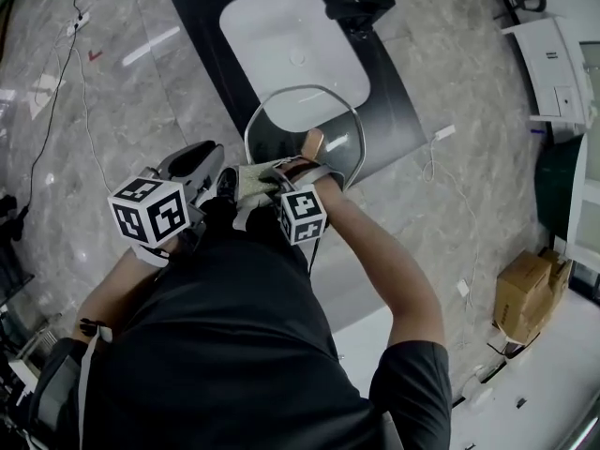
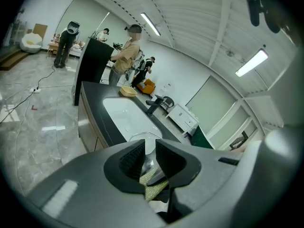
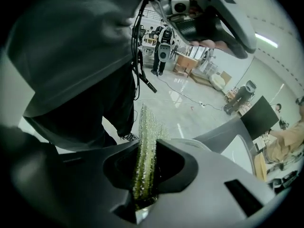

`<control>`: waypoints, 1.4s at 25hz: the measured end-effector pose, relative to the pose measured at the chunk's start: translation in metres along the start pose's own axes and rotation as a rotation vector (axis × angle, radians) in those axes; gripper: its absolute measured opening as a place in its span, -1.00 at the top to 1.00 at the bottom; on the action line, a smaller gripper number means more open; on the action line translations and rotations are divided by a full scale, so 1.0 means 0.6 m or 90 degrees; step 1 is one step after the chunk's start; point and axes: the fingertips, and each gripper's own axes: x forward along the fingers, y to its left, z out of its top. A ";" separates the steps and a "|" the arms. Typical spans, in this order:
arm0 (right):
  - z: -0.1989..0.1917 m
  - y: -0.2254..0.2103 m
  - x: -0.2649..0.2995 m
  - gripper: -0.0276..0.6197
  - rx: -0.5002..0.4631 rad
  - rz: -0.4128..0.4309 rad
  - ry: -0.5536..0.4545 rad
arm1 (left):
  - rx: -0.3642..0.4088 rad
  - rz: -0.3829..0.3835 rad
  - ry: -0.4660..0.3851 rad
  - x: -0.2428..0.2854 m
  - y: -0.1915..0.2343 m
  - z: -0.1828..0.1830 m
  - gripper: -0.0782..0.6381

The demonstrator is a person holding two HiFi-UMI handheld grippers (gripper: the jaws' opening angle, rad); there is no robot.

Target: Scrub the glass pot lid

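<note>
Head view: glass pot lid (image 1: 292,120) at centre, held over the counter edge; white basin (image 1: 291,45) at 12 o'clock, faucet (image 1: 361,9) at 1. Left gripper (image 2: 149,158) clamps the lid's rim; right gripper (image 3: 147,167) clamps a scrub cloth (image 3: 145,141), which covers the lid's 7 o'clock edge.

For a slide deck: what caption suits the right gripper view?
Right gripper clamps a green scrubbing pad edge-on between its jaws.

We saw the glass pot lid (image 1: 286,139), clear with a metal rim, held tilted over the dark counter (image 1: 394,111) beside the white basin (image 1: 291,36). The yellow-green mesh scrubber (image 3: 145,151) stood edge-on, pinched between jaws, by the lid's lower rim.
</note>
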 end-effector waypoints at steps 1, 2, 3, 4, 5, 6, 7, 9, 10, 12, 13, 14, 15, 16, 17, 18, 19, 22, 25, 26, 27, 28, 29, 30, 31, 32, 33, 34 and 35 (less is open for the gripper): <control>0.001 0.013 -0.002 0.72 0.004 0.006 -0.005 | 0.005 -0.005 0.006 0.008 -0.007 -0.001 0.58; 0.000 0.026 -0.006 0.72 0.012 0.010 -0.010 | 0.010 -0.013 0.013 0.016 -0.015 -0.003 0.58; 0.000 0.037 -0.010 0.72 0.028 0.009 -0.016 | 0.017 -0.021 0.021 0.025 -0.026 -0.005 0.58; 0.000 0.046 -0.016 0.72 0.053 0.006 -0.024 | 0.024 -0.030 0.030 0.034 -0.037 -0.007 0.58; 0.002 0.051 -0.024 0.72 0.089 -0.003 -0.037 | 0.033 -0.040 0.038 0.042 -0.048 -0.009 0.58; 0.003 0.053 -0.031 0.72 0.134 -0.017 -0.052 | 0.042 -0.049 0.046 0.050 -0.059 -0.011 0.58; 0.000 0.050 -0.040 0.72 0.180 -0.040 -0.065 | 0.052 -0.059 0.054 0.058 -0.069 -0.012 0.58; -0.016 0.037 -0.066 0.72 0.258 -0.103 -0.081 | 0.071 -0.080 0.068 0.074 -0.088 -0.015 0.58; -0.030 0.030 -0.084 0.72 0.290 -0.140 -0.083 | 0.080 -0.090 0.074 0.081 -0.097 -0.015 0.58; -0.062 0.013 -0.131 0.72 0.351 -0.219 -0.085 | 0.094 -0.109 0.086 0.091 -0.114 -0.016 0.58; -0.079 0.003 -0.159 0.72 0.383 -0.261 -0.090 | 0.100 -0.117 0.090 0.096 -0.121 -0.016 0.58; -0.097 -0.009 -0.188 0.72 0.416 -0.306 -0.097 | 0.105 -0.123 0.094 0.100 -0.127 -0.015 0.58; -0.116 -0.020 -0.218 0.72 0.451 -0.352 -0.105 | 0.110 -0.129 0.096 0.104 -0.133 -0.014 0.58; -0.138 -0.031 -0.247 0.72 0.486 -0.399 -0.112 | 0.115 -0.135 0.099 0.107 -0.138 -0.014 0.58; -0.162 -0.039 -0.271 0.72 0.519 -0.443 -0.114 | 0.119 -0.140 0.101 0.109 -0.143 -0.015 0.58; -0.189 -0.043 -0.288 0.72 0.548 -0.477 -0.109 | 0.123 -0.144 0.103 0.111 -0.146 -0.016 0.58; -0.217 -0.043 -0.295 0.72 0.569 -0.500 -0.093 | 0.126 -0.147 0.106 0.112 -0.148 -0.017 0.58; -0.293 -0.025 -0.270 0.72 0.593 -0.496 -0.012 | 0.131 -0.146 0.110 0.109 -0.145 -0.017 0.58; -0.325 0.000 -0.221 0.72 0.629 -0.455 0.022 | 0.123 -0.132 0.105 0.100 -0.129 -0.009 0.58; -0.322 0.007 -0.207 0.72 0.647 -0.450 0.015 | 0.119 -0.126 0.104 0.096 -0.120 -0.006 0.58; -0.315 0.013 -0.195 0.72 0.669 -0.452 0.001 | 0.114 -0.119 0.103 0.093 -0.110 -0.005 0.58; -0.305 0.019 -0.185 0.72 0.695 -0.460 -0.015 | 0.109 -0.114 0.103 0.090 -0.101 -0.005 0.58; -0.295 0.024 -0.177 0.72 0.723 -0.470 -0.032 | 0.103 -0.110 0.104 0.089 -0.094 -0.006 0.58; -0.284 0.028 -0.171 0.72 0.749 -0.481 -0.044 | 0.099 -0.109 0.105 0.088 -0.088 -0.006 0.58; -0.272 0.032 -0.165 0.72 0.772 -0.491 -0.052 | 0.095 -0.109 0.106 0.089 -0.084 -0.006 0.58; -0.262 0.035 -0.159 0.72 0.789 -0.498 -0.058 | 0.093 -0.111 0.108 0.090 -0.081 -0.005 0.58; -0.251 0.038 -0.152 0.72 0.802 -0.504 -0.062 | 0.094 -0.115 0.110 0.093 -0.081 -0.005 0.58; -0.242 0.041 -0.146 0.72 0.814 -0.510 -0.065 | 0.096 -0.119 0.114 0.096 -0.082 -0.006 0.58; -0.231 0.043 -0.141 0.72 0.827 -0.515 -0.070 | 0.100 -0.124 0.118 0.099 -0.085 -0.007 0.58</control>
